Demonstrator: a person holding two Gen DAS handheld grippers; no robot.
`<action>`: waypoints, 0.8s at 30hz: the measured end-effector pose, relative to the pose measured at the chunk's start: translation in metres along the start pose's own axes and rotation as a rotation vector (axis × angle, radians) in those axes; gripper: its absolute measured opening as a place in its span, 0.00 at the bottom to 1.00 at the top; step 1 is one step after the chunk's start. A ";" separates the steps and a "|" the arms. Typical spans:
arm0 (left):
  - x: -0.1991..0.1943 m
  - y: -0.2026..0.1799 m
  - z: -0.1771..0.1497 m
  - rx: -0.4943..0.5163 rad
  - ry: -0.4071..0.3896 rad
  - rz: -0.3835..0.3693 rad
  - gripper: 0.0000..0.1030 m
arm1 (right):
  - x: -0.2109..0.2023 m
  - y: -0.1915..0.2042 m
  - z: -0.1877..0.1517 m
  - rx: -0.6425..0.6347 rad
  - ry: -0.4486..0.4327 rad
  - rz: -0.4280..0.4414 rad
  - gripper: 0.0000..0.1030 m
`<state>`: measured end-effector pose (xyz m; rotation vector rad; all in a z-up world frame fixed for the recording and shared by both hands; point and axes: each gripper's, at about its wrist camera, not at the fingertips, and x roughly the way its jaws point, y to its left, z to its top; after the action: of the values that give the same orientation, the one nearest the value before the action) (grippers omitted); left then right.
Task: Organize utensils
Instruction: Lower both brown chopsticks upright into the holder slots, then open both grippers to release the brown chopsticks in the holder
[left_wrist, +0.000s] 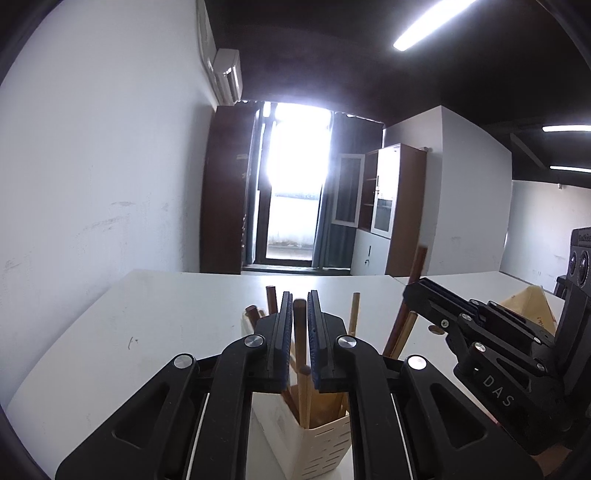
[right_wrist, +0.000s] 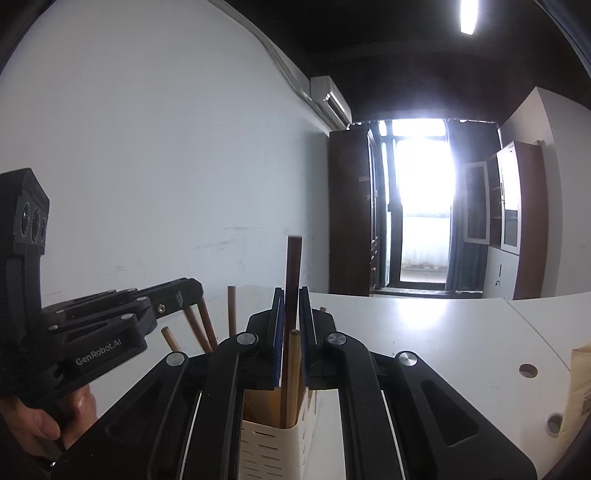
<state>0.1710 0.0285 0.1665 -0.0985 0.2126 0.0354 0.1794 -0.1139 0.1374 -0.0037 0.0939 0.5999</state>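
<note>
A cream slotted utensil holder (left_wrist: 325, 446) (right_wrist: 266, 443) stands on the white table (left_wrist: 147, 332), with several wooden chopsticks upright in it. My left gripper (left_wrist: 300, 295) hovers over the holder, shut on a brown chopstick (left_wrist: 300, 332) whose lower end reaches into it. In the right wrist view the left gripper (right_wrist: 195, 290) sits at the left above the other sticks. My right gripper (right_wrist: 291, 290) is just above the holder. A dark chopstick (right_wrist: 293, 266) stands between its slightly parted jaws, reaching down into the holder. From the left wrist view, the right gripper (left_wrist: 415, 290) is at the right.
A cardboard box (left_wrist: 532, 306) (right_wrist: 580, 387) sits at the right of the table. Round cable holes (right_wrist: 527, 369) are cut in the tabletop. A hand (right_wrist: 37, 424) holds the left tool's handle. A white wall runs along the left; cabinets and a bright doorway stand beyond the table.
</note>
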 end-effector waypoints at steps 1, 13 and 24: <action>-0.001 0.003 0.000 -0.015 0.011 -0.004 0.08 | -0.002 -0.001 -0.001 -0.004 -0.004 -0.013 0.16; -0.025 0.007 -0.007 -0.007 -0.006 -0.013 0.16 | -0.008 -0.005 -0.012 0.029 0.040 -0.016 0.24; -0.032 0.004 -0.029 0.013 0.070 -0.013 0.38 | -0.021 0.004 -0.028 -0.043 0.095 -0.019 0.36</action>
<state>0.1338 0.0282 0.1442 -0.0885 0.2816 0.0172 0.1577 -0.1234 0.1112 -0.0747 0.1731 0.5828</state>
